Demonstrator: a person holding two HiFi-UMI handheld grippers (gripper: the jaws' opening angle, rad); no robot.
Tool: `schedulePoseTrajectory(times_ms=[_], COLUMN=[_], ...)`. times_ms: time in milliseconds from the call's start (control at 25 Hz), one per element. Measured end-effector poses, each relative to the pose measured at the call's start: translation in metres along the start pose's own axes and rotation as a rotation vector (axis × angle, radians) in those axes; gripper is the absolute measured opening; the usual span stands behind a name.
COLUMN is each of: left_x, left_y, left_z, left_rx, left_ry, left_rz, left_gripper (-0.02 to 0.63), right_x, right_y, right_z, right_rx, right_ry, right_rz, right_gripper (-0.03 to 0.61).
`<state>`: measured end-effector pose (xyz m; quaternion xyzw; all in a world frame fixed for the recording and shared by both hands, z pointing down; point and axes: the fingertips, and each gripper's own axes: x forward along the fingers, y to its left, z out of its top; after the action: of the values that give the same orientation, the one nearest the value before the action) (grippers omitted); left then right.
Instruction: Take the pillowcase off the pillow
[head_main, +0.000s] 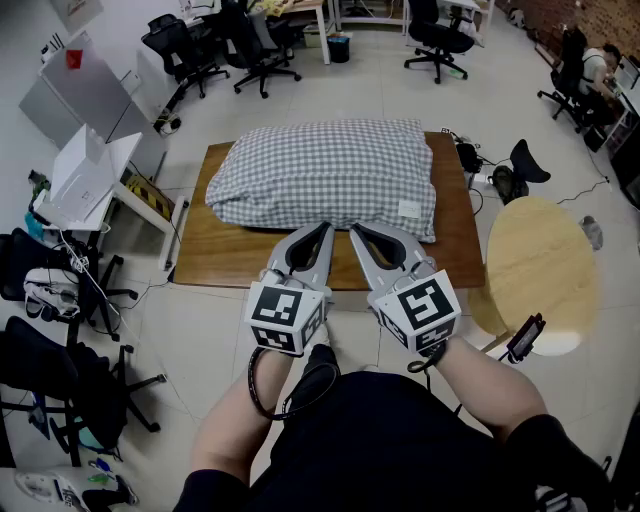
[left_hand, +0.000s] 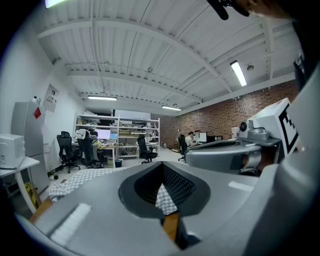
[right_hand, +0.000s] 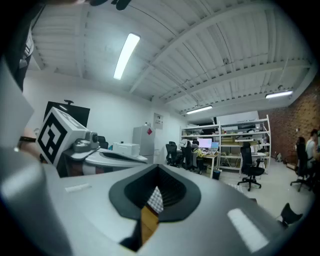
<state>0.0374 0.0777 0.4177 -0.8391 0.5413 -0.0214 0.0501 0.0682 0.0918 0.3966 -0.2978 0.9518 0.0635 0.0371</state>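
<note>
Status: not started. The checked pillowcase (head_main: 300, 175) fully covers the pillow (head_main: 330, 160); no bare pillow shows anywhere.

Left gripper (head_main: 326, 230): jaws together, nothing between them. Right gripper (head_main: 354, 231): same, jaws together and empty. The two are held side by side, roughly level, tips angled toward each other.

The pillow lies flat on a low wooden table (head_main: 215, 262), just ahead of both tips and apart from them. Both gripper views show only a sliver of checked cloth beyond the closed tips, not gripped.

A white label (head_main: 409, 209) sits on the pillow's near corner, ahead and right of the right gripper. I cannot tell which end the case opens at.

Left to do, as I judge it: open the jaws, find the open end, pinch the cloth, hold the pillow, and pull the case clear.
</note>
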Motion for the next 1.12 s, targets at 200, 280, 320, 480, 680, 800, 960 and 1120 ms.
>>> schedulePoseTrajectory(times_ms=[200,280,320,480,680,800,960,1120], left_x=[0.005,0.007,0.008,0.019,0.036,0.045,0.052,0.056], left_y=[0.031,0.045,0.052,0.082,0.140,0.176,0.233,0.293], left_z=[-0.004,-0.006,-0.007,-0.010,-0.022,-0.031,-0.036,-0.041], left_rx=[-0.011,-0.020,-0.023,-0.021,-0.030,-0.044,-0.064,-0.095], left_ry=[-0.007,-0.006,-0.007,-0.009,0.002,0.013,0.025,0.026], left_rz=[0.025,0.034,0.037,0.046,0.071,0.093,0.121,0.146], left_gripper=[0.002,0.002,0.002,0.002,0.002,0.002,0.003,0.027], right_x=[0.029,0.042,0.049,0.080,0.136,0.171,0.226,0.281], right_y=[0.001,0.001,0.001,-0.006,-0.013,-0.017,-0.017,-0.013], right_z=[0.000,-0.002,-0.003,-0.009,-0.018,-0.024,-0.028,-0.029], right_rx=[-0.005,-0.008,-0.010,-0.010,-0.012,-0.007,-0.002,-0.007], right_ry=[-0.001,0.002,0.003,0.009,0.024,0.031,0.049,0.067], right_rz=[0.018,0.025,0.028,0.032,0.050,0.059,0.074,0.089], right_gripper=[0.000,0.001,0.000,0.002,0.000,0.002,0.002,0.002])
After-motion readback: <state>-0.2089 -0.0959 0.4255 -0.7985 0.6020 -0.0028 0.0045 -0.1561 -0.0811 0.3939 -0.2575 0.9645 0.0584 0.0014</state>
